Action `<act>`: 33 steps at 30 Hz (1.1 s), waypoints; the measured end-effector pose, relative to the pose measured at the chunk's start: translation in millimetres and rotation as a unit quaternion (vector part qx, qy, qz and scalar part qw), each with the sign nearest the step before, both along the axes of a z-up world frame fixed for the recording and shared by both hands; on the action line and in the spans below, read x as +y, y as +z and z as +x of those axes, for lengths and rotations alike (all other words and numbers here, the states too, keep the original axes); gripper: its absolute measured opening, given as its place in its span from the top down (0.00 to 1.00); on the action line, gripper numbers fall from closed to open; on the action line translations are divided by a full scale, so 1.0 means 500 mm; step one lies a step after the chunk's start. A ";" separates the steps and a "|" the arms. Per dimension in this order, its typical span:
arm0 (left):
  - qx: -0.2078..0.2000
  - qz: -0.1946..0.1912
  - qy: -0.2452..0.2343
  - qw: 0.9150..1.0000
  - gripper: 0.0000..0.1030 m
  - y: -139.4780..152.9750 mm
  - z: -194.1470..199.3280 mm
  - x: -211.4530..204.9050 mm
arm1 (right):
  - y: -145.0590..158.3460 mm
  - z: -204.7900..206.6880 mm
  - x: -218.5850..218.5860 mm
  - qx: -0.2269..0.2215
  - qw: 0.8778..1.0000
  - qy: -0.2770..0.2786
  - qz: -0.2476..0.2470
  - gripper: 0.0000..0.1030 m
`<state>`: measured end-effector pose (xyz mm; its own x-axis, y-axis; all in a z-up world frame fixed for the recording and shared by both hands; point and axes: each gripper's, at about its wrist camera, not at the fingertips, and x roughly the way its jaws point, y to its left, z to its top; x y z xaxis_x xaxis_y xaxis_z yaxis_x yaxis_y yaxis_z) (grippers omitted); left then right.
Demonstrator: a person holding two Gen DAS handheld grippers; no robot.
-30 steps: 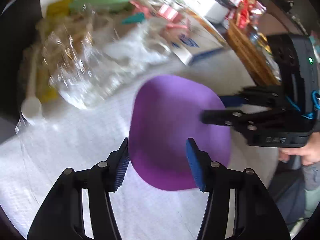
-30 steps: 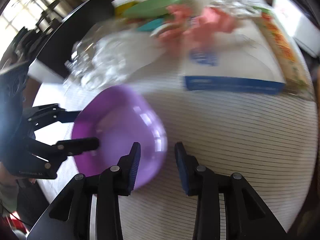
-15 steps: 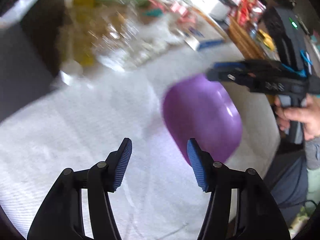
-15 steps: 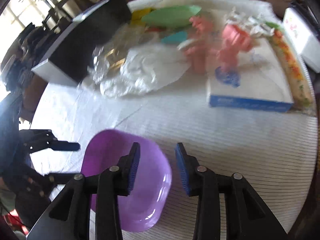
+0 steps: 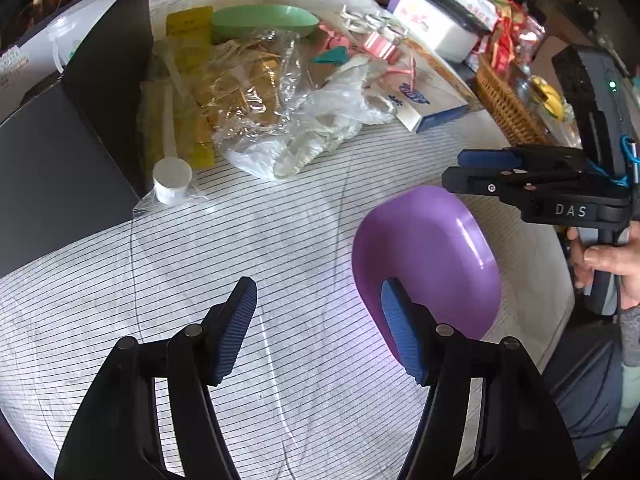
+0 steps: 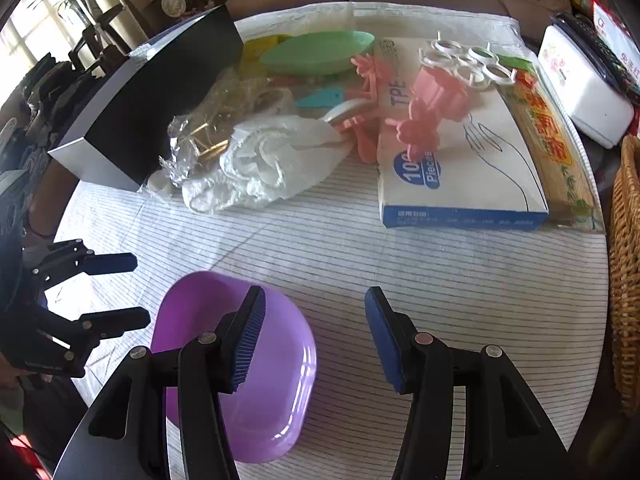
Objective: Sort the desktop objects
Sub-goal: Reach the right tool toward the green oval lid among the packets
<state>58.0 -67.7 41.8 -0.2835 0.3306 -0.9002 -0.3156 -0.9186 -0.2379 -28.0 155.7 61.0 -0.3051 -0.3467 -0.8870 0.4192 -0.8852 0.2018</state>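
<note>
A purple plastic dish [image 5: 432, 256] lies on the striped tablecloth, near the table's front edge; it also shows in the right wrist view [image 6: 276, 380]. My left gripper [image 5: 318, 328] is open and empty, with the dish just right of its right finger. My right gripper [image 6: 314, 340] is open and empty above the cloth, the dish under its left finger. Each gripper shows in the other's view, the right one [image 5: 472, 170] and the left one [image 6: 128, 292]. A clutter of objects lies at the back: a green dish [image 6: 316, 52], pink clips [image 6: 424, 116], white rings [image 6: 468, 60].
A black box [image 6: 160, 92] stands at the back left. A blue-and-white glove box [image 6: 464, 168], crumpled plastic bags [image 5: 280, 120], a small white cap [image 5: 172, 180] and a wicker basket [image 6: 628, 280] at the right edge surround the cloth [image 6: 440, 264].
Both grippers have pulled back from the purple dish, which now rests on the cloth. The right gripper has opened wider.
</note>
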 end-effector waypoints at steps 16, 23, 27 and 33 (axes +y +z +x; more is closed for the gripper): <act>0.029 0.084 0.084 0.993 0.00 0.048 -0.053 -0.083 | 0.130 -0.166 -0.120 0.036 0.995 -0.015 -0.090 0.25; 0.015 0.094 0.088 0.992 0.00 0.033 -0.070 -0.092 | 0.043 -0.351 -0.248 -0.038 0.999 -0.009 -0.030 0.49; 0.014 0.095 0.091 0.991 0.00 0.031 -0.077 -0.101 | 0.001 -0.390 -0.264 -0.062 0.998 -0.019 -0.016 0.52; 0.008 0.107 0.087 0.990 0.00 0.029 -0.080 -0.099 | -0.021 -0.408 -0.290 -0.053 0.998 0.005 0.013 0.49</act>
